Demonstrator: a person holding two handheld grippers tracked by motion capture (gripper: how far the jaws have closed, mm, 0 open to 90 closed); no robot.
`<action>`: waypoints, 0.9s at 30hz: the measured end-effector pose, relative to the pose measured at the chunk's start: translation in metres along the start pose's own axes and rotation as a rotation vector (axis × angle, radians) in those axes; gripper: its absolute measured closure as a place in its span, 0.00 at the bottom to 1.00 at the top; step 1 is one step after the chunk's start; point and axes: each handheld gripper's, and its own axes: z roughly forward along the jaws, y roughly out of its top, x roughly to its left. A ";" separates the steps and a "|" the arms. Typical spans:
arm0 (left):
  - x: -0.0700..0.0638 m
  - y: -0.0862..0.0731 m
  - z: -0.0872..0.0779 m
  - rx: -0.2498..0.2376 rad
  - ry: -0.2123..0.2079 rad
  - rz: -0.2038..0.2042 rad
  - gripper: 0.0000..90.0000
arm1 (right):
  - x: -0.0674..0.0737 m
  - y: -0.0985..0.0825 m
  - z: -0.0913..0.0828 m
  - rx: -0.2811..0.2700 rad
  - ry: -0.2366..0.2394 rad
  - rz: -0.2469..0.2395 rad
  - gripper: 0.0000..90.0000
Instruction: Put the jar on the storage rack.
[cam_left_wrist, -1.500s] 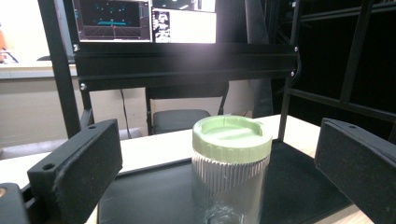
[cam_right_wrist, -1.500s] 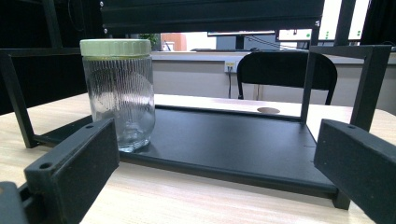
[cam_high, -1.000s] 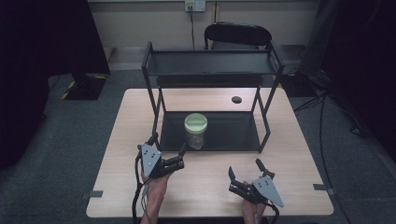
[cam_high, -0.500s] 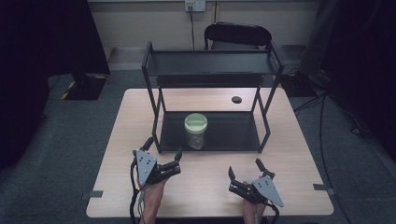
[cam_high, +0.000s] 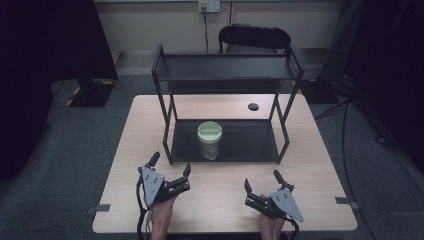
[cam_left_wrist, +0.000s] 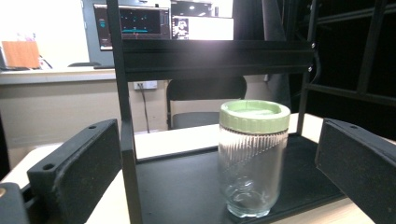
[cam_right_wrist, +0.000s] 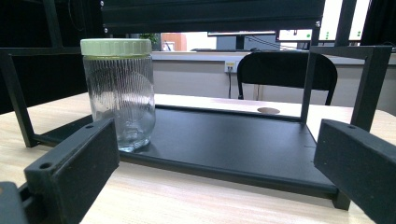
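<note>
A clear ribbed glass jar (cam_high: 209, 139) with a pale green lid stands upright at the front left of the lower shelf of a black two-tier rack (cam_high: 225, 67). My left gripper (cam_high: 170, 167) rests on the table just in front of the rack's left leg, open and holding nothing. The jar (cam_left_wrist: 252, 158) stands a short way ahead between its jaws. My right gripper (cam_high: 262, 181) sits near the table's front edge, open and holding nothing. From it the jar (cam_right_wrist: 119, 91) stands ahead to the left, with the rack's lower shelf (cam_right_wrist: 233, 140) spread across in front.
A small dark disc (cam_high: 253, 106) lies on the table behind the rack. A black chair (cam_high: 255, 37) stands beyond the table's far edge. The wooden tabletop (cam_high: 220, 200) is bare between the two grippers. Cables run across the floor at the right.
My left gripper has pulled back toward the front edge of the table, away from the rack. The right gripper and the jar have stayed where they were.
</note>
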 end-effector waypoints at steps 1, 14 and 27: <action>0.000 -0.001 -0.001 0.000 0.003 0.007 0.00 | 0.000 0.000 0.000 0.000 0.000 0.000 0.00; -0.001 -0.018 -0.005 0.012 -0.001 0.002 0.00 | 0.000 0.000 0.000 0.000 0.003 0.000 0.00; 0.001 -0.035 -0.011 0.010 0.007 -0.008 0.00 | 0.000 0.000 0.000 0.000 0.005 0.000 0.00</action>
